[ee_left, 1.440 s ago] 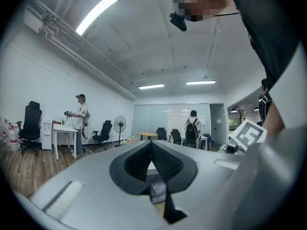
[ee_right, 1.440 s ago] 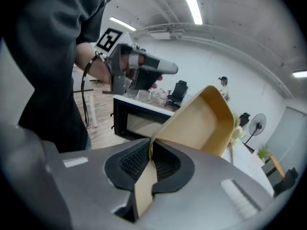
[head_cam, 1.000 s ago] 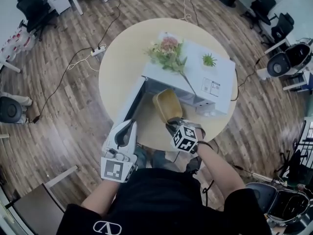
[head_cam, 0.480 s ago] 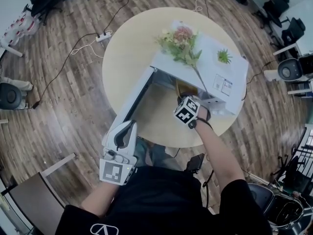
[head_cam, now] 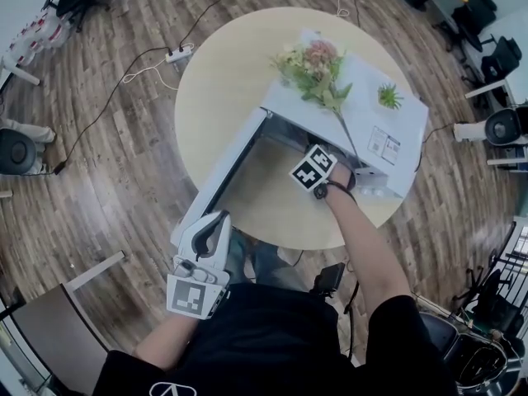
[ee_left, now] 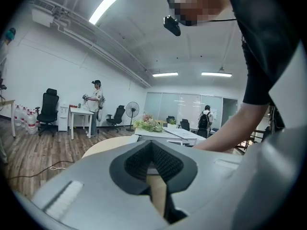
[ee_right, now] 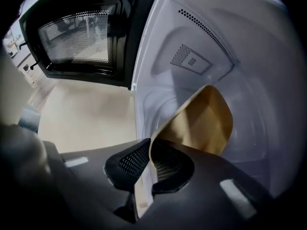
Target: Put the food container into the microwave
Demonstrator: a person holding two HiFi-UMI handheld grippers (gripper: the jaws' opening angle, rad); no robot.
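Note:
The gold food container (ee_right: 201, 123) hangs tilted inside the white microwave cavity (ee_right: 230, 56). My right gripper (ee_right: 149, 147) is shut on the container's rim. In the head view only the right gripper's marker cube (head_cam: 313, 169) shows at the microwave's (head_cam: 371, 130) opening, and the container is hidden. The microwave door (head_cam: 231, 167) stands swung open to the left, its mesh window (ee_right: 81, 32) facing the right gripper view. My left gripper (head_cam: 218, 221) hovers at the table's near edge by the door's end, away from the container. Its jaws (ee_left: 152, 145) are shut with nothing between them.
The microwave sits on a round beige table (head_cam: 223, 89). A bunch of flowers (head_cam: 318, 68) and a small green plant (head_cam: 388, 97) stand on its top. A power strip (head_cam: 179, 54) with cables lies on the wooden floor, and office chairs stand further off.
My right gripper has carried the gold container from in front of the microwave into its cavity, so the head view has lost sight of it. The left gripper has sunk slightly.

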